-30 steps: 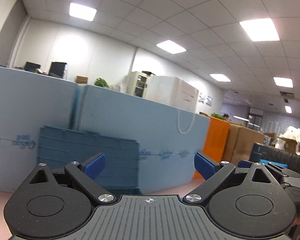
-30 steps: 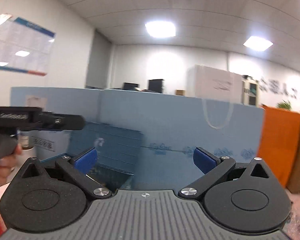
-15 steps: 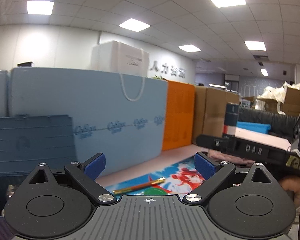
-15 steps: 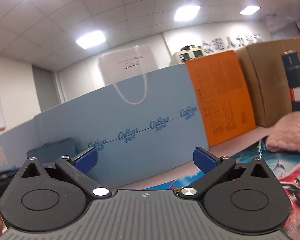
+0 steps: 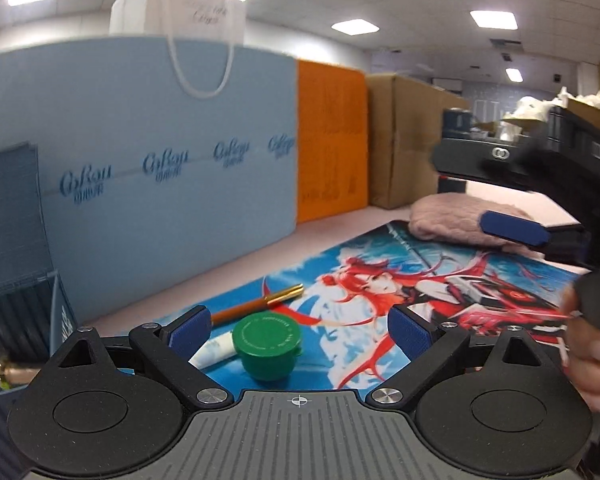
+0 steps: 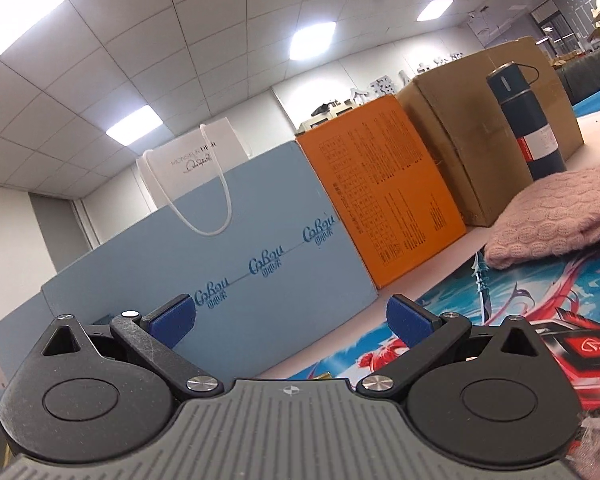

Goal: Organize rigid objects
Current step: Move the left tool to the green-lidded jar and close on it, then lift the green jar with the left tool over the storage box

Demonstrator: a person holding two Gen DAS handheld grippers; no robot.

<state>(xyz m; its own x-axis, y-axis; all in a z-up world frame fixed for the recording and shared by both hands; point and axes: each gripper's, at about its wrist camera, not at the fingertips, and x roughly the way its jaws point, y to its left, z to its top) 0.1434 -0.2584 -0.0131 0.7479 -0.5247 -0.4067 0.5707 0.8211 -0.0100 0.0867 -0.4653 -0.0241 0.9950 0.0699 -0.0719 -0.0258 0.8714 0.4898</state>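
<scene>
Left gripper (image 5: 299,330) spread wide over the printed mat (image 5: 440,276), holding nothing. Green-capped jar (image 5: 267,344) standing on the mat between the blue pads, nearer the left one, touching neither; base partly cut off by the gripper body. White tube (image 5: 216,354) lying just beside the jar, its near end hidden behind the left pad. Orange pen (image 5: 258,304) with gold tip beyond both, toward the mat's far edge. Blue crate (image 5: 16,248) at the tabletop's left edge, cropped and blurred. Right gripper (image 5: 512,230) at the mat's right edge, motion-blurred, only one pad discernible; hand (image 5: 592,356) beneath it cut off by the frame.

Right gripper (image 6: 291,320) likewise spread wide and empty, tilted. Pink knitted cloth (image 6: 556,216) on the mat's far right corner, half hiding the base of a dark flask (image 6: 526,120). Blue foam board (image 6: 236,280), orange box (image 6: 384,208) and cardboard box (image 6: 480,128) along the tabletop's far edge.
</scene>
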